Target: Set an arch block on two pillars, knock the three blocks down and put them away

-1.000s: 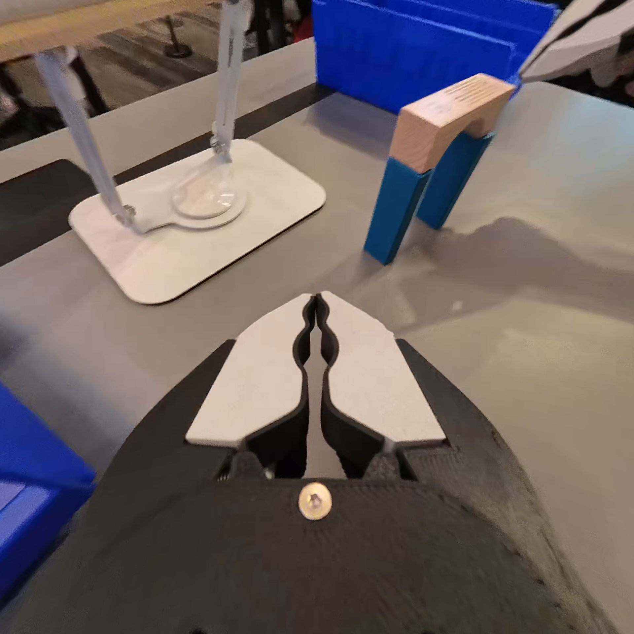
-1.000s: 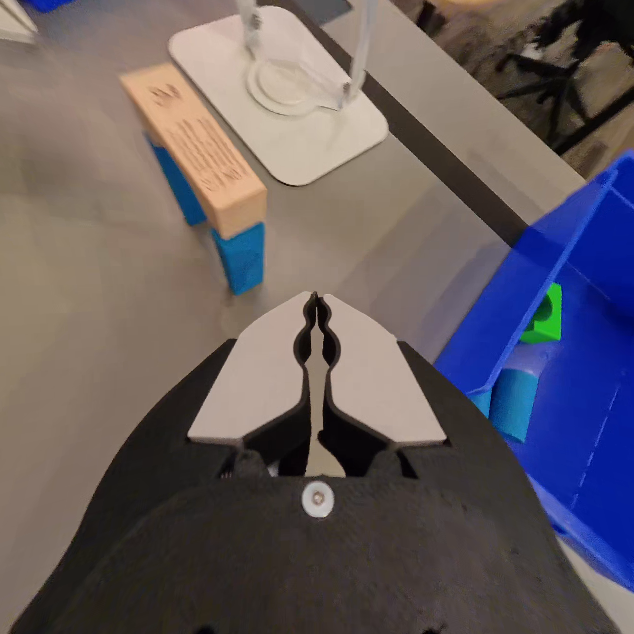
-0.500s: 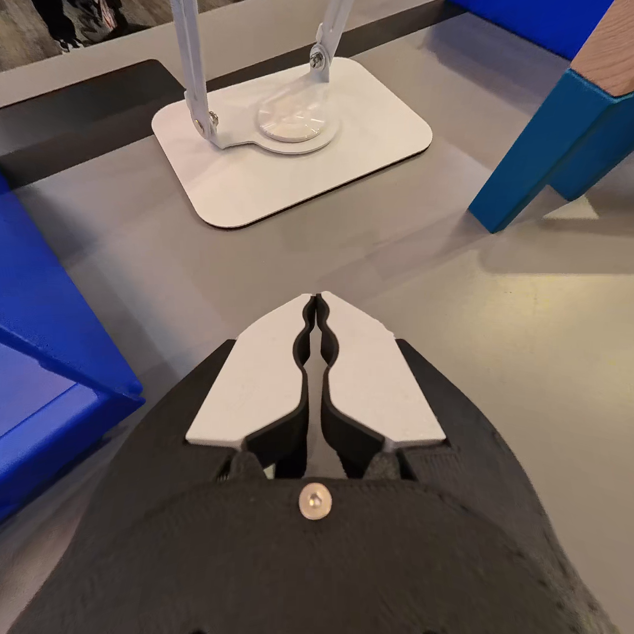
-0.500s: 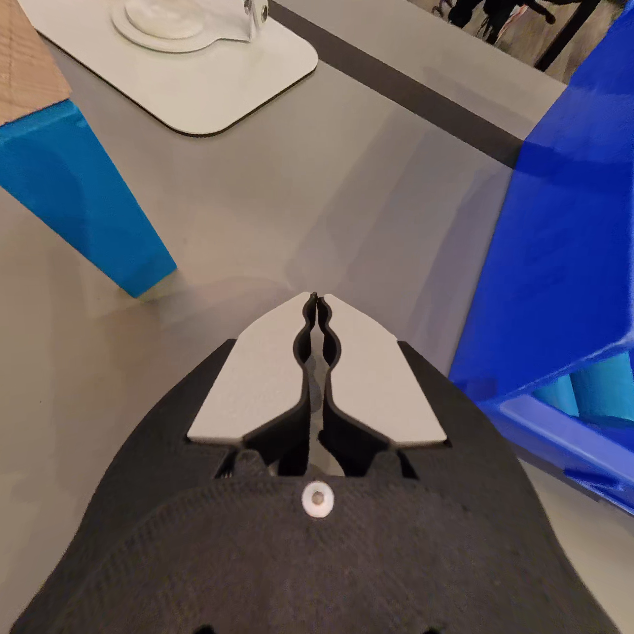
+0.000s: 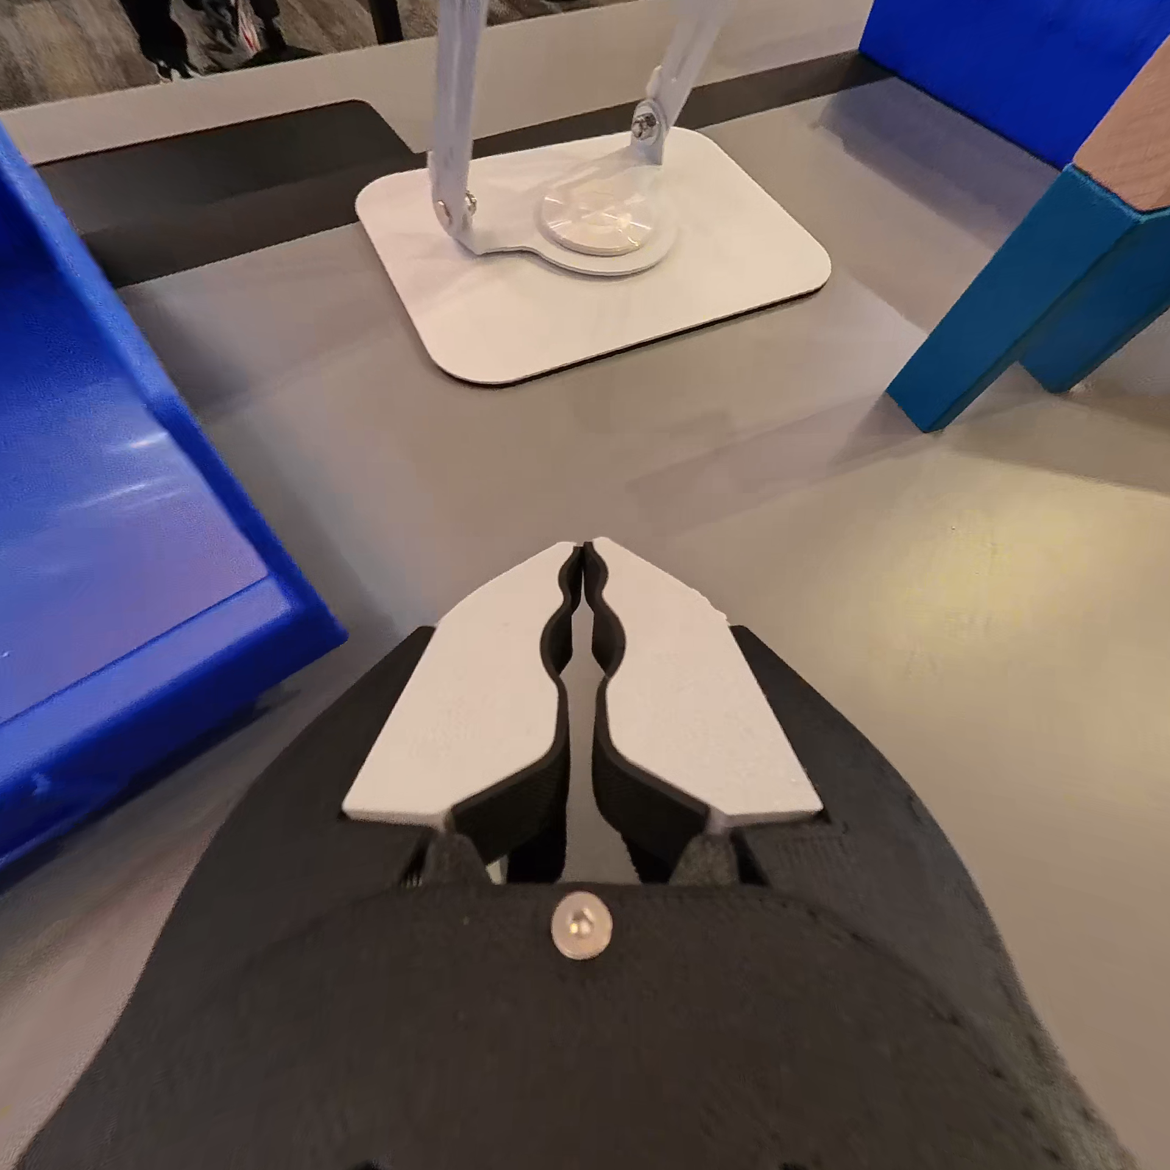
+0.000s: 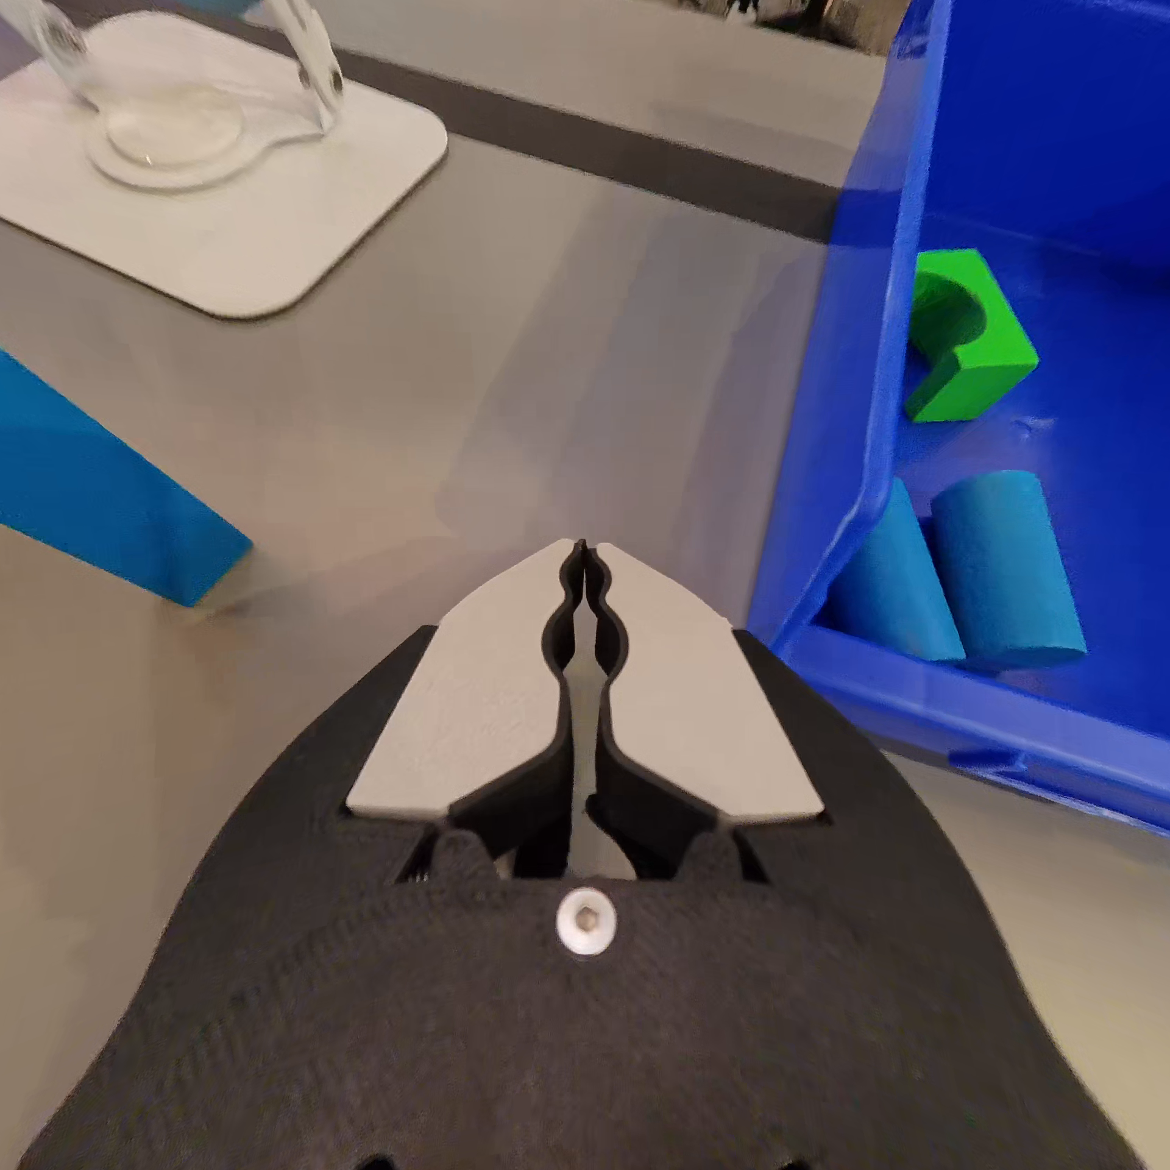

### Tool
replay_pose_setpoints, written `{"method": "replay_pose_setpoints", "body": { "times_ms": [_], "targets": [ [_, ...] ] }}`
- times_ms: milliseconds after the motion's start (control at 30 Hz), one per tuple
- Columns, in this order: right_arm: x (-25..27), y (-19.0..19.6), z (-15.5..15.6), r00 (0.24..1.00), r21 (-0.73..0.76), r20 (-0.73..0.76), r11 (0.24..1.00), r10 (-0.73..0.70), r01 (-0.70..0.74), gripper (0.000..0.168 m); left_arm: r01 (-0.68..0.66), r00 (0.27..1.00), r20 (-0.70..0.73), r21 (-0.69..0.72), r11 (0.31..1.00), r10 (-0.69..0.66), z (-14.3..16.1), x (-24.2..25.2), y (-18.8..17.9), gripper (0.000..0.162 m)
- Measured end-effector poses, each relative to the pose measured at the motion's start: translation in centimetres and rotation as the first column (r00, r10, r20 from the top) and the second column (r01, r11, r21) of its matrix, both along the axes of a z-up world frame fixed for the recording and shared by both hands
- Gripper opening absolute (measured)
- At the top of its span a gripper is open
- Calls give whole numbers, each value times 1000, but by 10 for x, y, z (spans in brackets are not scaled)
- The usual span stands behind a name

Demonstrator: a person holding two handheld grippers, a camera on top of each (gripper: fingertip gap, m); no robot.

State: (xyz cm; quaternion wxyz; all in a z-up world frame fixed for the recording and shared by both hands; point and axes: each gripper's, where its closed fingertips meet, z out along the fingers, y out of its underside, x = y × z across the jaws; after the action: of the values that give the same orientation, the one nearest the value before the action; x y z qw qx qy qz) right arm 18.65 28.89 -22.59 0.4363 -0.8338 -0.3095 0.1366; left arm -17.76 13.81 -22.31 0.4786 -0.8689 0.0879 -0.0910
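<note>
Both the left gripper (image 5: 582,544) and right gripper (image 6: 581,543) are closed, empty, flanking the standing blue pillars (image 5: 987,304).

The left gripper (image 5: 582,546) has a wide black body with a rough printed texture, and it becomes narrow toward the jaws. Two flat pale grey plates cover the jaws, and their inner edges are black and wavy. Behind the jaws sits one silver screw. The right gripper (image 6: 581,544) has the same black body, grey plates and silver hex screw.
</note>
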Motion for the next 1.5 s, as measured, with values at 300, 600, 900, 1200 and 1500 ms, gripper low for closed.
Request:
{"method": "replay_pose_setpoints", "body": {
  "times_ms": [300, 600, 900, 1200, 1500],
  "targets": [
    [-167, -45, 15, 957, 18, 110, 963, 267, -270, 0, -44, 999, 28, 52, 998, 42, 16, -15, -4, 0],
    [-190, -54, 21, 944, 54, 107, 946, 312, -319, 0, -93, 994, 64, 97, 991, 87, 33, -34, -8, 0],
    [-161, -73, 25, 888, 17, 76, 890, 454, -457, 23, -74, 996, 48, 95, 993, 69, 32, -29, -8, 0],
    [-155, -129, 0, 303, -198, 405, 406, 863, -892, 56, -21, 1000, 17, 75, 997, 20, 23, -13, -4, 0],
    [-155, -127, -37, -17, -517, 386, 201, 923, -832, 41, -1, 1000, -4, 77, 997, 1, 21, -9, -3, 0]
  ]
}}
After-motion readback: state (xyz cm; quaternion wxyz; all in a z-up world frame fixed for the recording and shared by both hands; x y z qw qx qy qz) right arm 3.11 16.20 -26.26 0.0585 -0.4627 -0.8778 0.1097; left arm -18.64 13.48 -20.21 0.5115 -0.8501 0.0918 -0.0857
